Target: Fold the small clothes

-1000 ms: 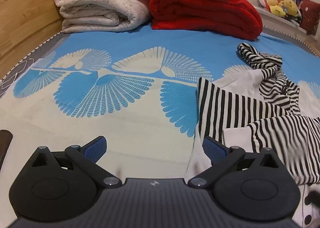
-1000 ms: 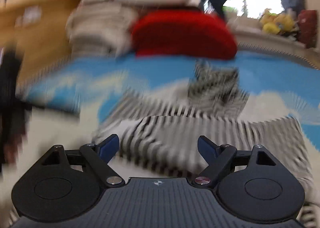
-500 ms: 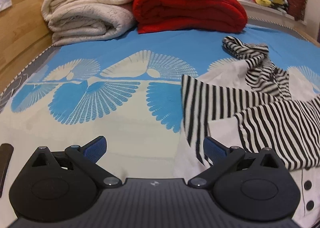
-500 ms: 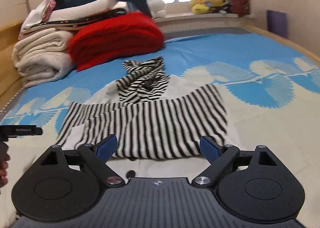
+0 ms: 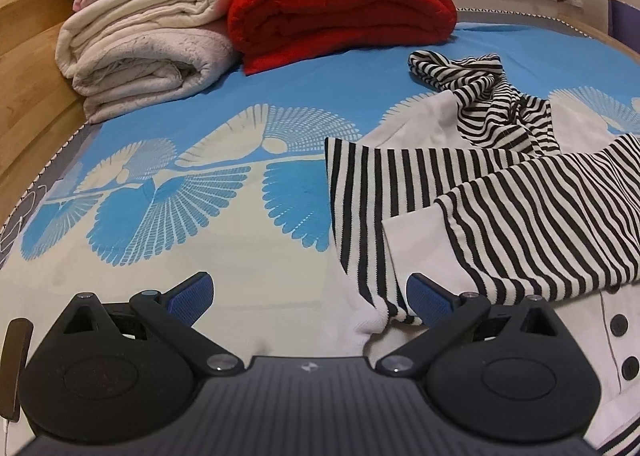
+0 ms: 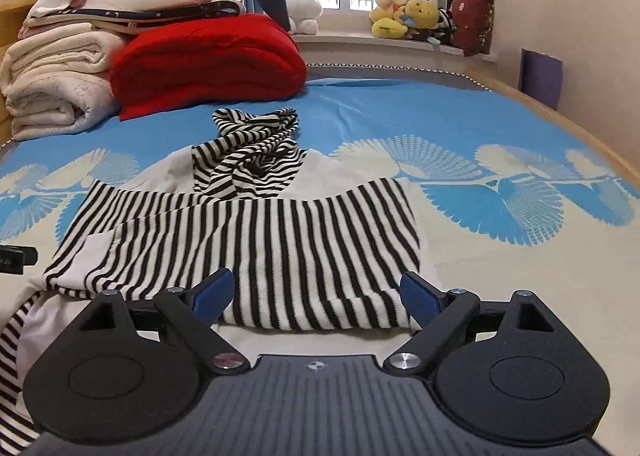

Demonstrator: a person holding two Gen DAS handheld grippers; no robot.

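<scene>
**Striped garment lies spread on the bed, both hand-held grippers wide and empty**

The black-and-white striped garment (image 6: 256, 240) lies partly folded on the bed (image 6: 460, 268), its striped sleeves crossed over the white body and a bunched striped part (hood or collar, hard to tell) heaped at the far end. The right hand-held gripper (image 6: 316, 296) hovers at the garment's near hem with its fingers spread wide and nothing between them; the striped hem lies just ahead of and between the blue pads (image 6: 212, 294). The left hand-held gripper (image 5: 308, 296) is also spread wide and empty. It sits at the garment's left edge: the striped sleeve's corner lies between the fingers, close to the right one, while the left one is over bare bedcover. A white button placket (image 5: 618, 340) shows at the right of the left wrist view.

Toward the head of the bed sit a red folded blanket (image 6: 208, 59) and, beside it, a stack of cream blankets (image 5: 148, 51).

Compared with half a second ago, both views show the garment slightly nearer and larger; its shape looks unchanged, and both grippers keep the same wide opening.
</scene>
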